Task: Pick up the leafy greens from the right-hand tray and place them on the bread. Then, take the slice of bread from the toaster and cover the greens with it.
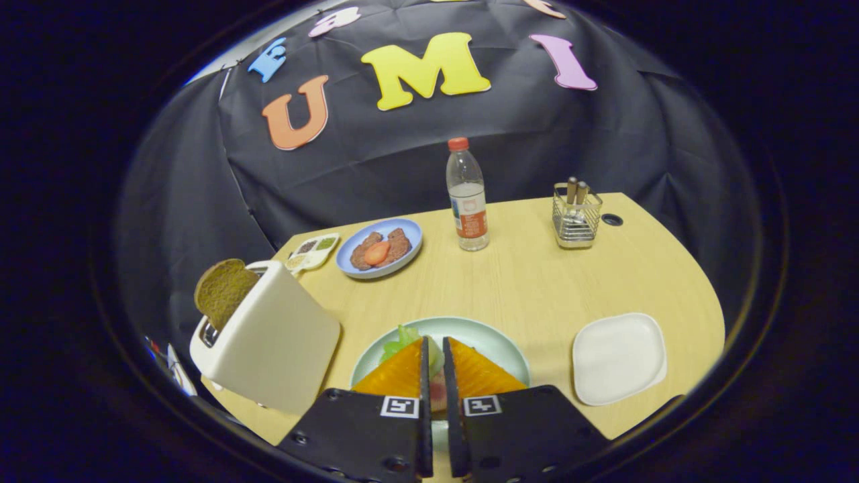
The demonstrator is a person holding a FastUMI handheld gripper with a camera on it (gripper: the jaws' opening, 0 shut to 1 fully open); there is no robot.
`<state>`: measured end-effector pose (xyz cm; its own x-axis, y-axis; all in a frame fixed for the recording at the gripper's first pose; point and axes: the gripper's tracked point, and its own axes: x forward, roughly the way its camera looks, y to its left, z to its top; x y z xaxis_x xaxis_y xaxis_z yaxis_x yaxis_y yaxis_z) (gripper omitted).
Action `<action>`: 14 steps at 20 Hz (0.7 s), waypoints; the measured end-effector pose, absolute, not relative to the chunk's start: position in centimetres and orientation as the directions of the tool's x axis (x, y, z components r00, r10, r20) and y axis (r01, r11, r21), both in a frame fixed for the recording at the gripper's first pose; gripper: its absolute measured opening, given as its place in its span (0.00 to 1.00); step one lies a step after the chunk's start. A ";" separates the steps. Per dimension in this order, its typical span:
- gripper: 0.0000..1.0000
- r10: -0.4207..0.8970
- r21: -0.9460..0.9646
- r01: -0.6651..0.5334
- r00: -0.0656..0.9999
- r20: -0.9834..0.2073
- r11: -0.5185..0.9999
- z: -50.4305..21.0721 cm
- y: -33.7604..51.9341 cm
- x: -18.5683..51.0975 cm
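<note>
We see the gripper (435, 349) over the pale green plate (493, 335) at the near edge of the tabletop (537, 282). Its two orange fingers (402, 372) stand nearly pressed together, with a narrow slit between them. Through that slit a bit of pale and pinkish food on the plate shows; we cannot tell whether the fingers pinch anything.

The leafy greens (398, 341) lie on the green plate, peeking out just left of the left finger. The bread beneath them is hidden by the fingers.

To the right of the plate sits the white tray (619, 357), square with rounded corners. To the left stands the cream toaster (268, 339), with a brown slice of bread (221, 290) standing up out of its slot.

Beyond the fingers, toward the back of the tabletop, we note a blue plate (409, 235) carrying brown patties and a red slice, a small divided dish (313, 251) just to its left, a clear water bottle (467, 194) with a red cap, and a wire holder (576, 216) with utensil handles upright in it.
</note>
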<state>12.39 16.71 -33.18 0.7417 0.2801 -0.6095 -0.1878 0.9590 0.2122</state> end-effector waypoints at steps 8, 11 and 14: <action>0.79 0.217 0.155 -0.156 0.802 -0.557 0.976 -31.1 13.2 13.2; 0.89 0.167 0.120 -0.122 0.843 -0.511 0.985 -28.1 11.4 12.8; 0.94 0.119 0.091 -0.087 0.877 -0.466 0.992 -24.9 10.1 11.8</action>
<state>11.81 10.07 -24.94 0.8769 0.1192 -0.4656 -0.0867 0.9921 0.0908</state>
